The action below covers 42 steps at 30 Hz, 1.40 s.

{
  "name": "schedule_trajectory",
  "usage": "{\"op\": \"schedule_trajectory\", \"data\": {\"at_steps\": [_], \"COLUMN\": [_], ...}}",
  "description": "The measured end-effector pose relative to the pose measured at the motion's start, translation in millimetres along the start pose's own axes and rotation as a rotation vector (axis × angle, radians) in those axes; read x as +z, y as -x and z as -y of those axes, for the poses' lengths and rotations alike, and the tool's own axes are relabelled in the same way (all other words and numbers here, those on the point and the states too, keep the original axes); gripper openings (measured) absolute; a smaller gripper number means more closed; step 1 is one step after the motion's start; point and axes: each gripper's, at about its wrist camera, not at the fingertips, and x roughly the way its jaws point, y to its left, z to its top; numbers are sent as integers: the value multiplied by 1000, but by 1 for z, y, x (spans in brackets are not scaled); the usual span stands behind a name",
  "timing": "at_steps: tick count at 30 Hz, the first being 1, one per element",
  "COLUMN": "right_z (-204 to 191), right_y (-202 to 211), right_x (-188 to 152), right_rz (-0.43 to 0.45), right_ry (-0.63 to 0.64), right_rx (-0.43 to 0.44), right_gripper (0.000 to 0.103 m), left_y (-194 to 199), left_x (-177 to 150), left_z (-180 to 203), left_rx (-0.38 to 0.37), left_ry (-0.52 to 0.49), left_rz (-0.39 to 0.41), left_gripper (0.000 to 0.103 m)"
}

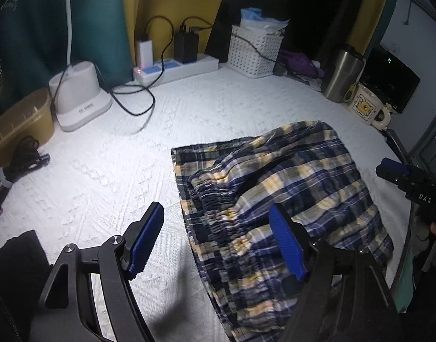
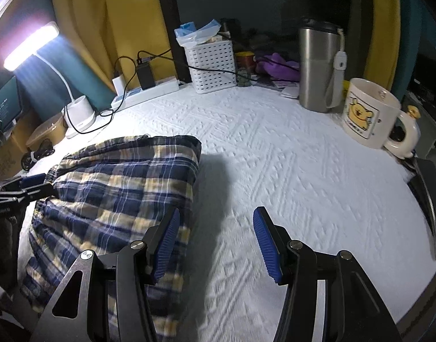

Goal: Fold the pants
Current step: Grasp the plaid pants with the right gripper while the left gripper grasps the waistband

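Observation:
The plaid pants [image 1: 277, 199] lie folded in a loose bundle on the white quilted cover [image 1: 109, 171], with the gathered elastic waistband facing my left gripper. My left gripper [image 1: 218, 225] is open and empty, its right finger over the waistband edge and its left finger over bare cover. In the right wrist view the pants [image 2: 118, 193] lie at the left. My right gripper [image 2: 216, 233] is open and empty, just right of the pants' edge over the cover [image 2: 303, 171]. The right gripper also shows at the right edge of the left wrist view [image 1: 394, 169].
At the back stand a power strip with chargers [image 1: 175, 65], a white basket [image 1: 255, 51], a steel tumbler [image 2: 320, 68], a bear mug [image 2: 369, 114] and a lamp base [image 1: 81, 97]. A tan tub [image 1: 21, 122] and loose cables lie at the left.

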Motion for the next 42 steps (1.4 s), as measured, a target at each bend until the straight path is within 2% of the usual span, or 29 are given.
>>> {"op": "schedule_trajectory", "data": {"at_steps": [16,21,26,28,29,30,34,38,42], "right_z": [-5,-7,-11,-12,-12,-12,-15,-19,-32], "right_y": [-42,-54,-61,-63,-64,-66,-72,-78,-83], "right_x": [24,26,24,22,22,22,23,29,32], "right_rz": [-32,-57,-76,-84,-81,-81,-74,-67,-68], "right_ry": [14,11,11,14,14,13,22,17,60], "right_rx": [51,117,165,179,181,188,205,229,251], "right_gripper": [56,56,56,62,70,71,72,72,72], "left_y": [-41,-43,-47,-49,-50,-51,-54,-54,-52], "left_x": [9,9,10,11,11,11,9,7,2], "left_z": [-7,4,16,19,20,21,29,29,28], "left_rx": [-100,-218,-180,-179,-175,-170,-135,-130,-118], "left_ry": [17,-16,-79,-90,-94,-96,-140,-138,-134], "left_rz": [-101,-142,-122,-113,-107,-101,-78,-53,-18], "left_gripper": [77,77,77,77,77,77,77,77,69]}}
